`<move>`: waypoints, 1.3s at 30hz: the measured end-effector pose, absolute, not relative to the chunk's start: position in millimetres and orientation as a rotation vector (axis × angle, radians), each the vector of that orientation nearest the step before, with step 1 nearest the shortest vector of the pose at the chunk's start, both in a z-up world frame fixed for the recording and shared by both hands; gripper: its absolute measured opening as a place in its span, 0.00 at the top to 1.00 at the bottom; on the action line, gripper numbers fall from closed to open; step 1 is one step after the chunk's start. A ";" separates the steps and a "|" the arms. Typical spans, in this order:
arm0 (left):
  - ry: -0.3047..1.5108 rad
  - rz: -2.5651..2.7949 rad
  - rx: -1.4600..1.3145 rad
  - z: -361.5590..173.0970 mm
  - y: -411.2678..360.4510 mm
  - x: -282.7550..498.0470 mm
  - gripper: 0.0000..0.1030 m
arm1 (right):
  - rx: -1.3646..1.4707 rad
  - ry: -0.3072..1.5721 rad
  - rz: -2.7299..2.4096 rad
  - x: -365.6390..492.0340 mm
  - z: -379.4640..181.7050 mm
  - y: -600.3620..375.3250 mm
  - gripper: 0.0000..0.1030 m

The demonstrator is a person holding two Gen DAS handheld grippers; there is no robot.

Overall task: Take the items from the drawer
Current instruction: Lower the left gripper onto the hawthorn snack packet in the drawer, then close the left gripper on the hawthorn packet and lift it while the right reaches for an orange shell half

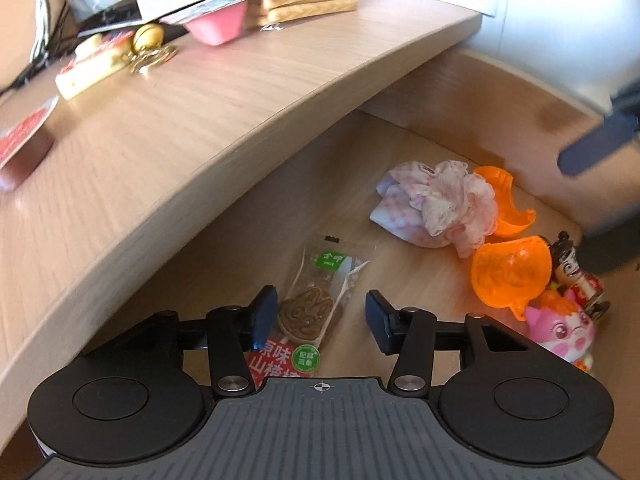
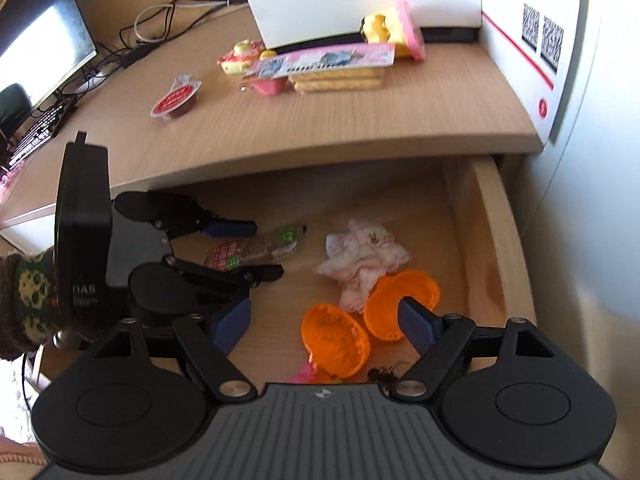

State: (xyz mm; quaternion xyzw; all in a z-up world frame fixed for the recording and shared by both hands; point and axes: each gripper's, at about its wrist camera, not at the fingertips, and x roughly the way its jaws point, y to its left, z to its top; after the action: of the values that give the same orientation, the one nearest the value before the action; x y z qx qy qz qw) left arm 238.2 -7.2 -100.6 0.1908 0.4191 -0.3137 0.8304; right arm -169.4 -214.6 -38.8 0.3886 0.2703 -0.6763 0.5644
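Observation:
The open wooden drawer holds a clear snack packet with a brown biscuit and a red label, a crumpled pink cloth, two orange shell halves and small toy figures. My left gripper is open and low in the drawer, its fingers on either side of the packet without closing on it. From the right wrist view the left gripper straddles the snack packet. My right gripper is open above the orange halves, holding nothing.
The desk top overhangs the drawer's back. On it stand a red-lidded jelly cup, stacked biscuits, pink toys and a white box. Cables and a monitor lie at far left. A patterned sleeve holds the left gripper.

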 end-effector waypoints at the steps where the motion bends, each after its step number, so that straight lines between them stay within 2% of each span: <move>1: 0.895 -0.663 0.390 -100.2 -5.3 236.8 0.49 | 0.926 0.633 -1.579 -168.6 -39.9 -213.2 0.21; 10: 0.951 -0.670 0.293 -95.7 -0.4 221.0 0.49 | 1.137 0.563 -1.519 -169.3 -62.6 -190.9 0.21; 14: 0.952 -0.642 0.294 -93.3 2.4 213.9 0.60 | 1.088 0.642 -1.524 -157.1 -70.3 -179.4 0.22; 17: 0.980 -0.644 0.268 -91.9 5.9 212.0 0.60 | 1.087 0.659 -1.526 -153.1 -71.0 -174.4 0.22; 19: 0.981 -0.644 0.306 -92.0 3.1 209.9 0.60 | 1.076 0.672 -1.518 -151.5 -70.8 -172.9 0.21; 22: 1.058 -0.614 0.314 -102.9 -3.8 217.2 0.54 | 1.083 0.716 -1.507 -148.4 -72.7 -178.6 0.16; 32: 1.055 -0.630 0.313 -100.9 -1.2 222.2 0.56 | 1.148 0.718 -1.494 -152.1 -78.5 -187.4 0.11; 36: 1.035 -0.625 0.355 -104.8 1.3 209.9 0.59 | 1.215 0.729 -1.472 -154.5 -81.9 -194.0 0.05; 39: 1.071 -0.627 0.349 -110.1 -2.7 215.3 0.61 | 1.255 0.768 -1.493 -155.3 -83.7 -200.5 0.06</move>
State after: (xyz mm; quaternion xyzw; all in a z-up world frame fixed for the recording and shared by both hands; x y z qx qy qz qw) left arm 215.3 -2.7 -110.1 0.1626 0.4993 -0.2925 0.7992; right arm -155.3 -200.5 -83.7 0.5189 0.3175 -0.6172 0.4990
